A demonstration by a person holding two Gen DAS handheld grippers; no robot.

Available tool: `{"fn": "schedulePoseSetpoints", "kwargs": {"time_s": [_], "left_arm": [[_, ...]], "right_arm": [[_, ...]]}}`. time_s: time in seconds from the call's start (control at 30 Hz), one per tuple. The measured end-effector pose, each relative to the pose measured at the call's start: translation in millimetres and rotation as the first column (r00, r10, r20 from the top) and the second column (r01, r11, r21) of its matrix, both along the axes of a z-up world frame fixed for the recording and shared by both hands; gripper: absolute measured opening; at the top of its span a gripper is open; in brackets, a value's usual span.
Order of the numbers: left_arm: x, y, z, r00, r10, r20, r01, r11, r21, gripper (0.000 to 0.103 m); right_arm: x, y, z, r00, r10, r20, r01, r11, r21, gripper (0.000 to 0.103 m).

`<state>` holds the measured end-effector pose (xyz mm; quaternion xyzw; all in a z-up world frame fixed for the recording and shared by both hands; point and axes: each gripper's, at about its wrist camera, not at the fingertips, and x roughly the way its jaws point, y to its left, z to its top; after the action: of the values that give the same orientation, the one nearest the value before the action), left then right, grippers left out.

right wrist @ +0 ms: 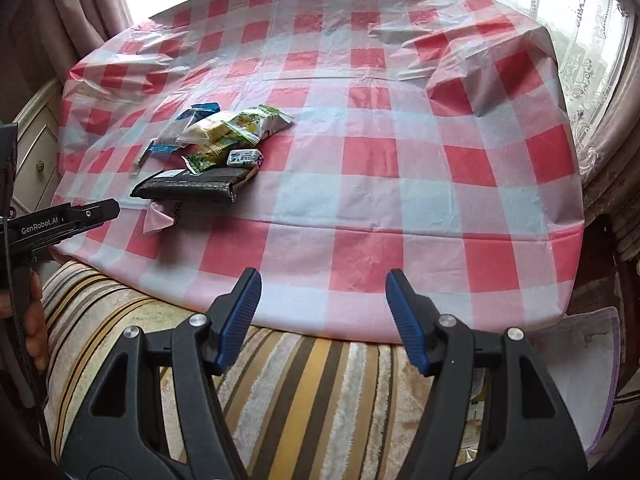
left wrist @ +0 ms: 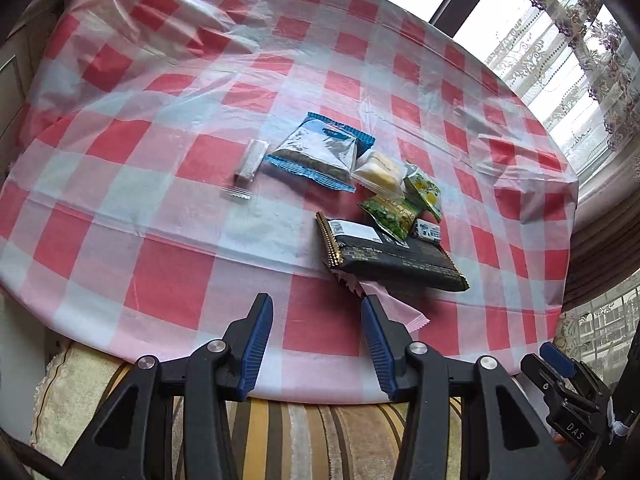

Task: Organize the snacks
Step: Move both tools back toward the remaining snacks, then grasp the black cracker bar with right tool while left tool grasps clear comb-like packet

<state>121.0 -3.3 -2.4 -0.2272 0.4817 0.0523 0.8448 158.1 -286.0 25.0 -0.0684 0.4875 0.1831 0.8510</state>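
Observation:
A pile of snack packets lies on the red-and-white checked tablecloth. In the left wrist view I see a blue packet, a pale yellow packet, two green packets, a long black packet, a pink packet under it, and a small white stick packet apart to the left. My left gripper is open and empty, near the table's front edge just before the pink packet. My right gripper is open and empty, right of the pile.
A striped cushion lies below the table's near edge. Lace curtains and a window stand at the right and back. A white drawer cabinet is at the left. The cloth is wrinkled at its far corners.

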Motion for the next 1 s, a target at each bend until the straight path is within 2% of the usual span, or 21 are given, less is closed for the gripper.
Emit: {"fn": "schedulePoseSetpoints", "kwargs": {"time_s": [0.2, 0.33, 0.47, 0.67, 0.83, 1.0], "left_arm": [[7, 14, -6, 1.0, 0.019, -0.008, -0.019, 1.0, 0.004, 0.048], [14, 25, -10, 0.999, 0.036, -0.016, -0.035, 0.999, 0.031, 0.048], [21, 37, -15, 0.998, 0.054, -0.029, -0.052, 0.998, 0.047, 0.048], [34, 49, -22, 0.997, 0.061, -0.05, -0.058, 0.996, 0.063, 0.048], [48, 56, -27, 0.997, 0.047, -0.059, -0.043, 0.996, 0.074, 0.048], [66, 55, -28, 0.999, 0.006, -0.05, 0.001, 0.991, 0.131, 0.048]], "right_arm": [[11, 44, -1, 0.992, 0.122, 0.042, -0.119, 0.991, -0.061, 0.068], [14, 73, -6, 0.973, 0.221, 0.065, -0.212, 0.969, -0.125, 0.068], [13, 98, -11, 0.94, 0.324, 0.106, -0.298, 0.932, -0.206, 0.068], [13, 130, -27, 0.879, 0.464, 0.11, -0.407, 0.85, -0.335, 0.068], [22, 143, -35, 0.864, 0.494, 0.096, -0.436, 0.83, -0.347, 0.068], [29, 154, -37, 0.857, 0.506, 0.096, -0.454, 0.83, -0.323, 0.068]]}}
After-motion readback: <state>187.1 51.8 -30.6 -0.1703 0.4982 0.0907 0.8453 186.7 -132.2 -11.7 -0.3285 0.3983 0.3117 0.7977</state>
